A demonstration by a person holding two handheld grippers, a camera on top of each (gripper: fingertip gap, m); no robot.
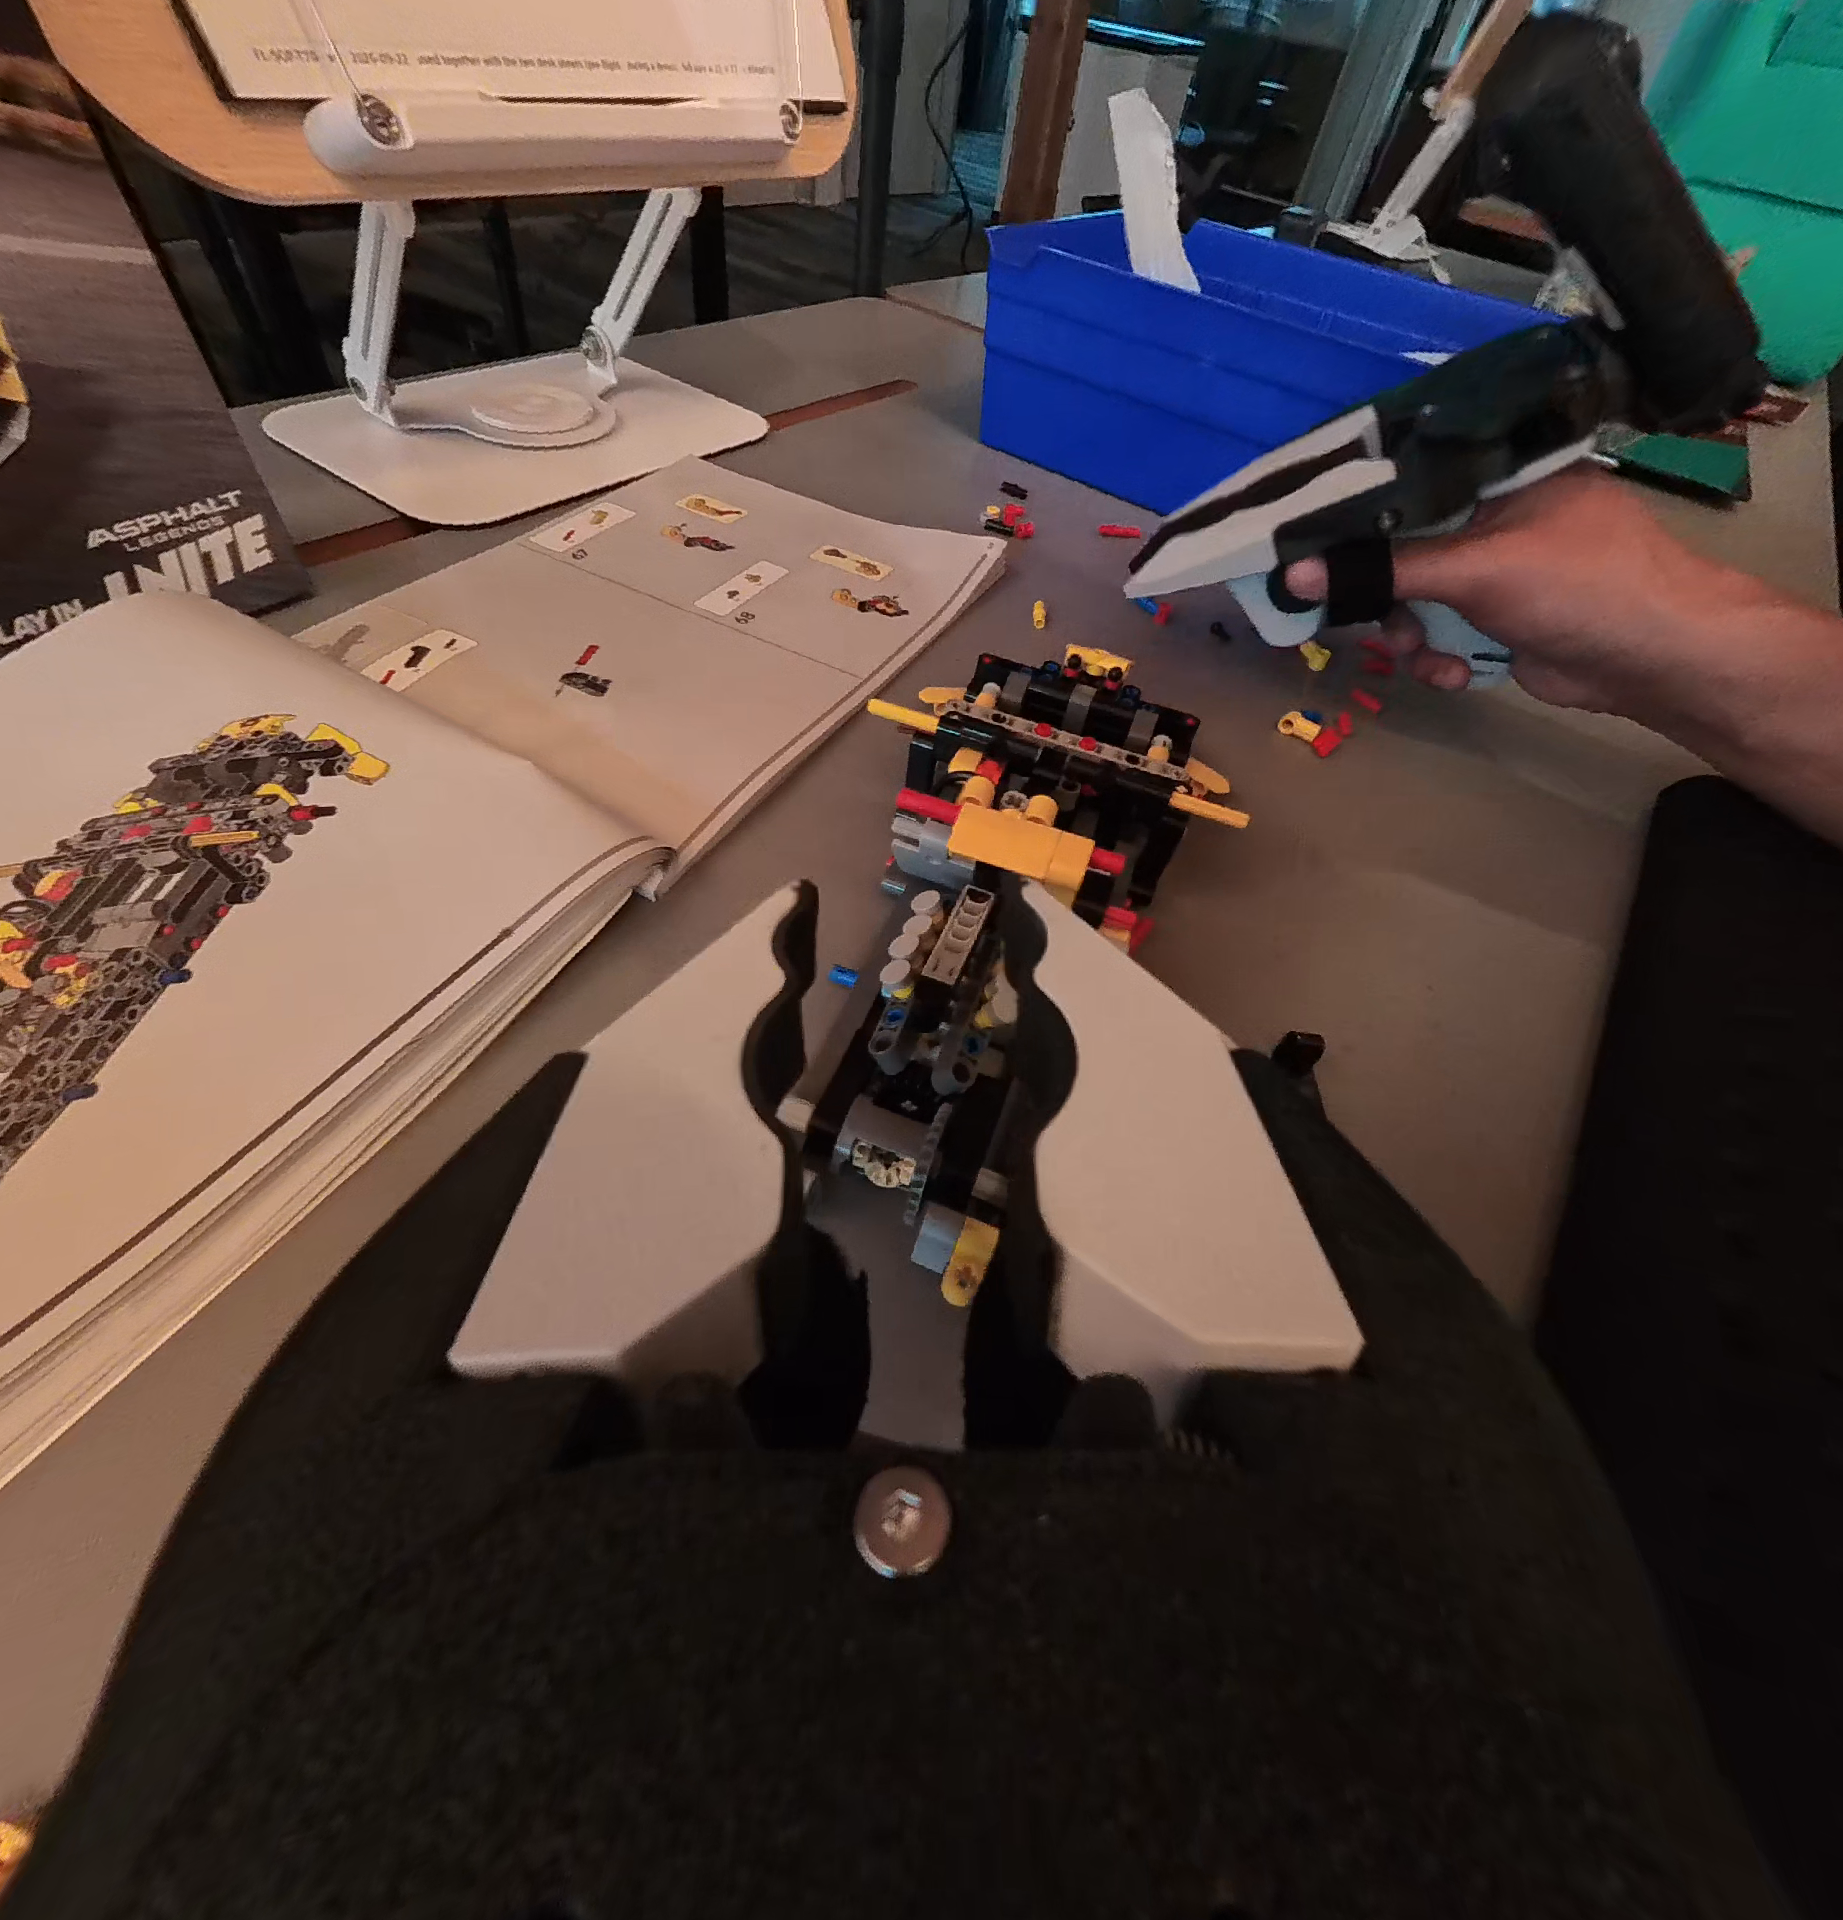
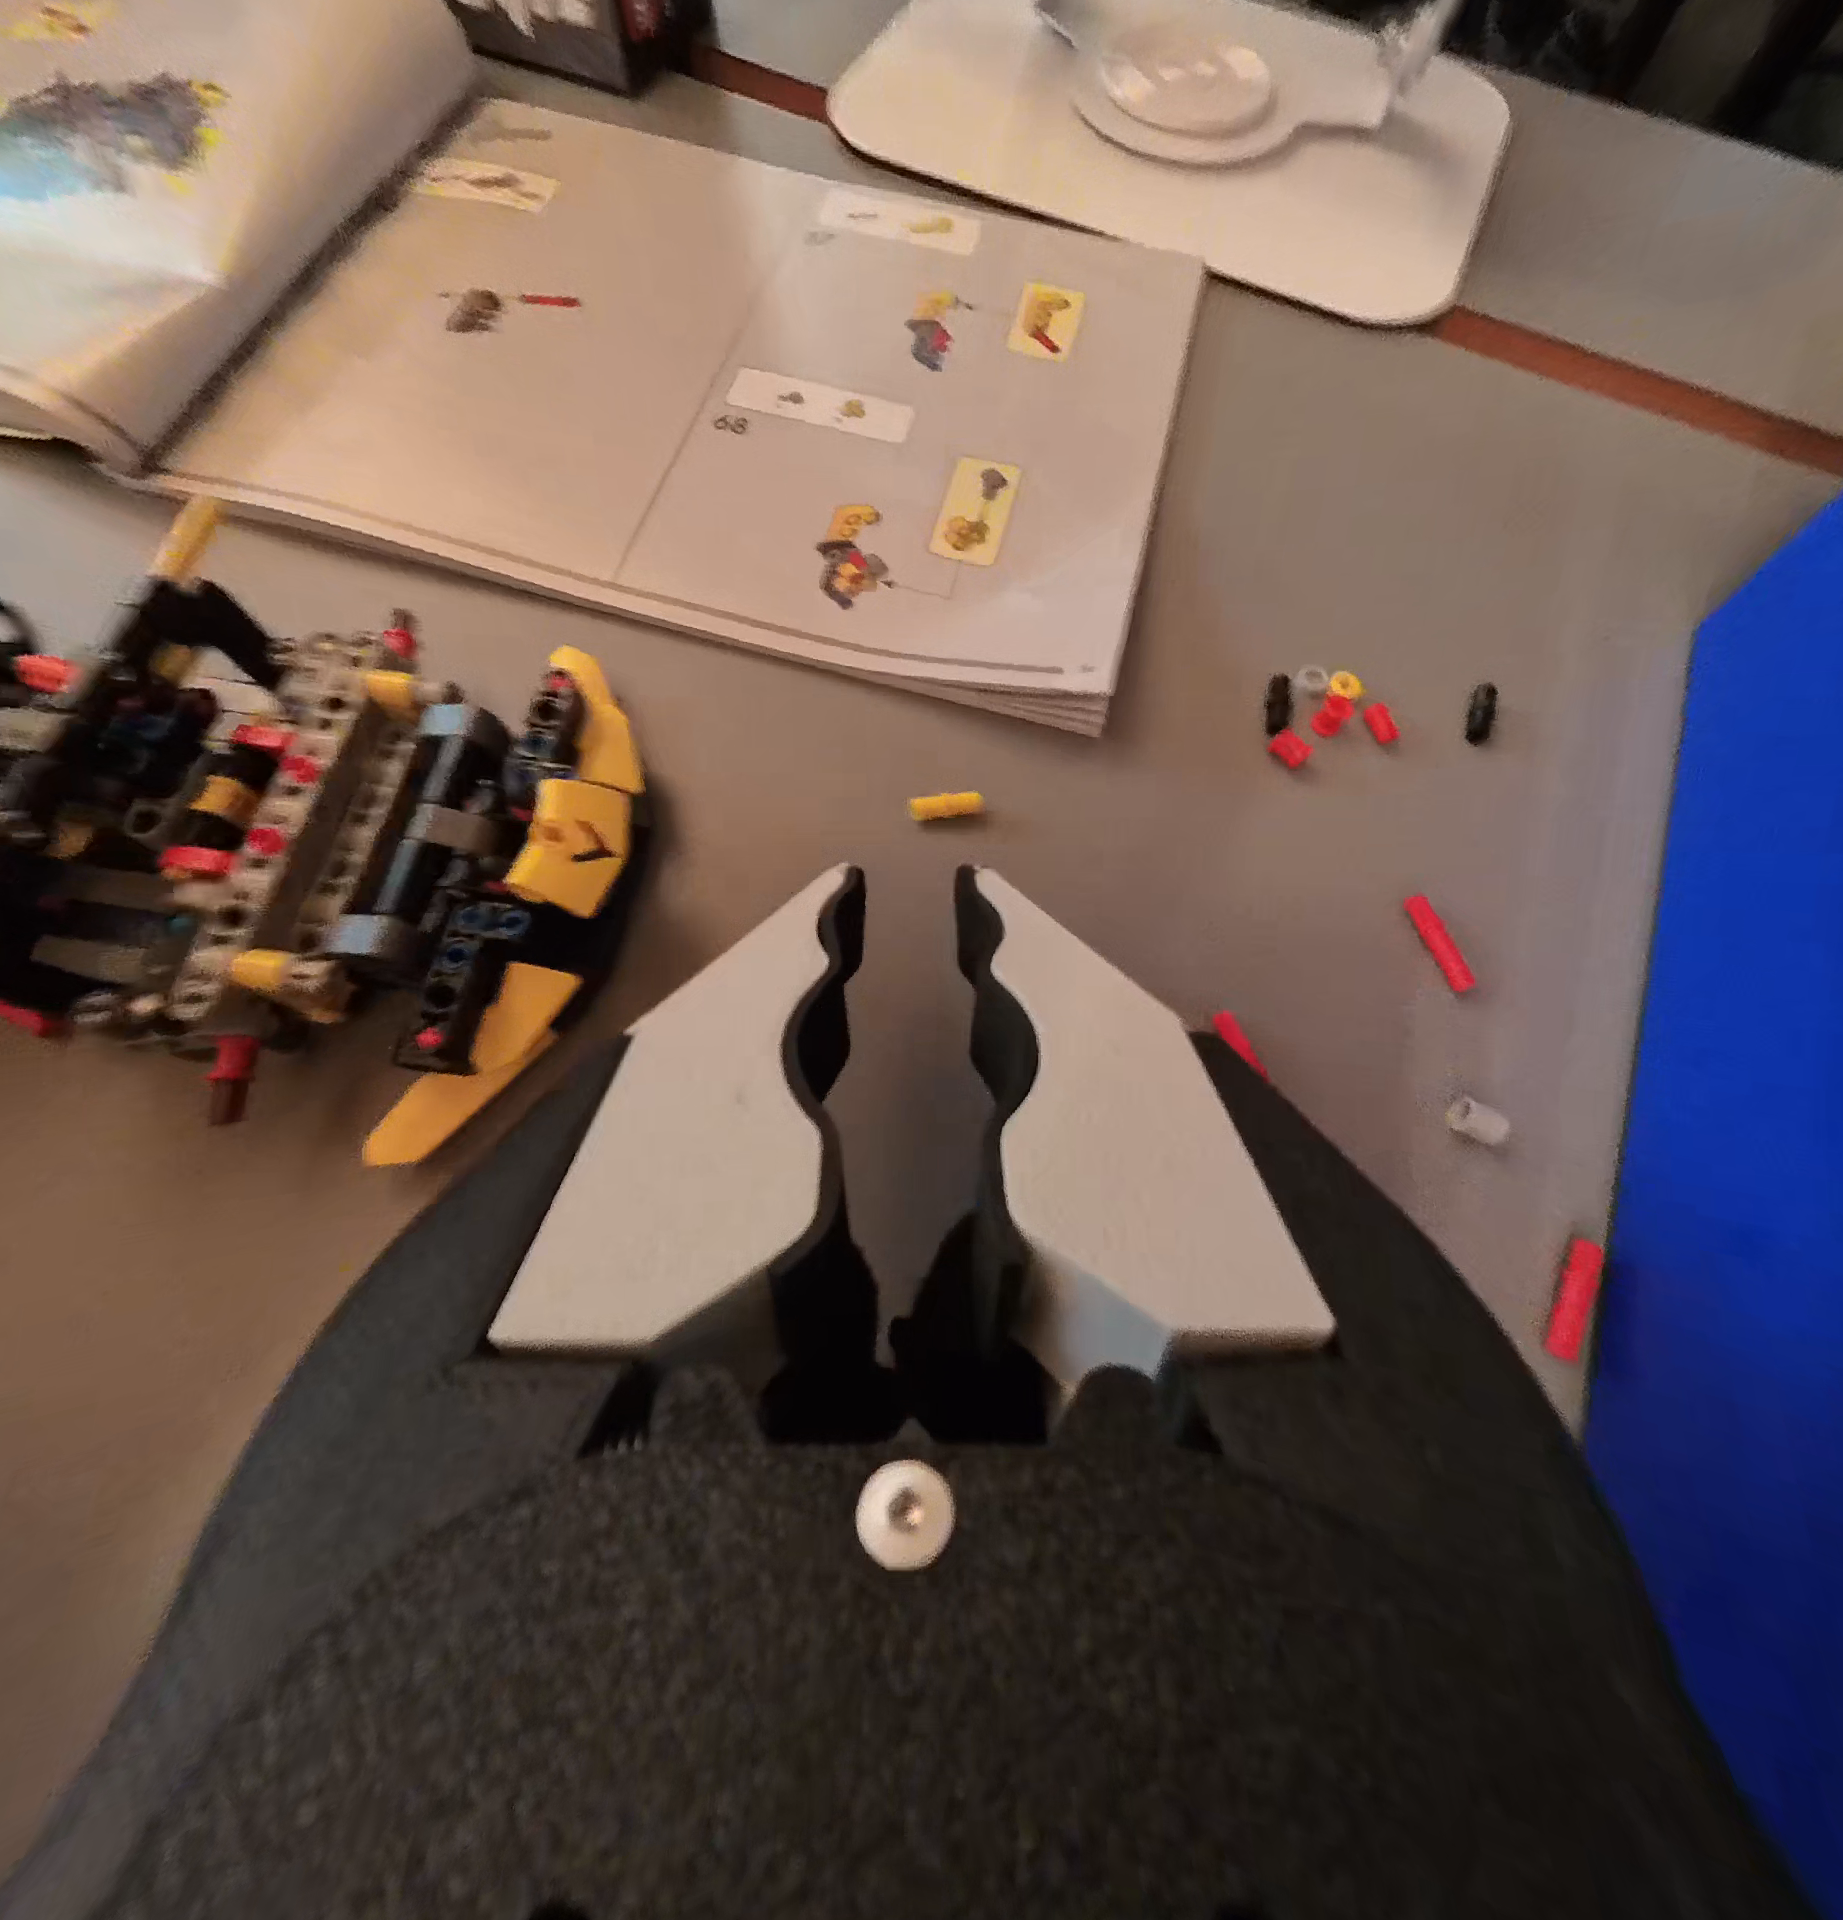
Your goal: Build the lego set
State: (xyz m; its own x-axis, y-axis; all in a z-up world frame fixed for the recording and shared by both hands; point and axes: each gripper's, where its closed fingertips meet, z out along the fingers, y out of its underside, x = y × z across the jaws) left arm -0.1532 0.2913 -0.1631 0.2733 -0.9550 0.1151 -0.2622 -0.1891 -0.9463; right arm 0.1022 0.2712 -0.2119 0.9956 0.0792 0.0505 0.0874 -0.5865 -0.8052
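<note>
Now, left gripper [image 1: 912,904] jaws straddling lego model [image 1: 1042,790] (contact unclear), right gripper [image 2: 909,878] jaws slightly apart, empty, nr yellow pin [image 2: 945,806]

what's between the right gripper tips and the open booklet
In the right wrist view, one small yellow peg lies on bare table just ahead of the open right gripper; then the booklet.

Grey table [image 1: 1364,935], matte surface, warm dim lighting throughout. White folding stand [image 1: 512,416] occupies the far side of the table. Behind the stand: wooden board [image 1: 148,114], dark floor [image 1: 813,249], black cable. Right of the stand: wooden post [image 1: 1042,104], teal panel [image 1: 1769,125].
</note>
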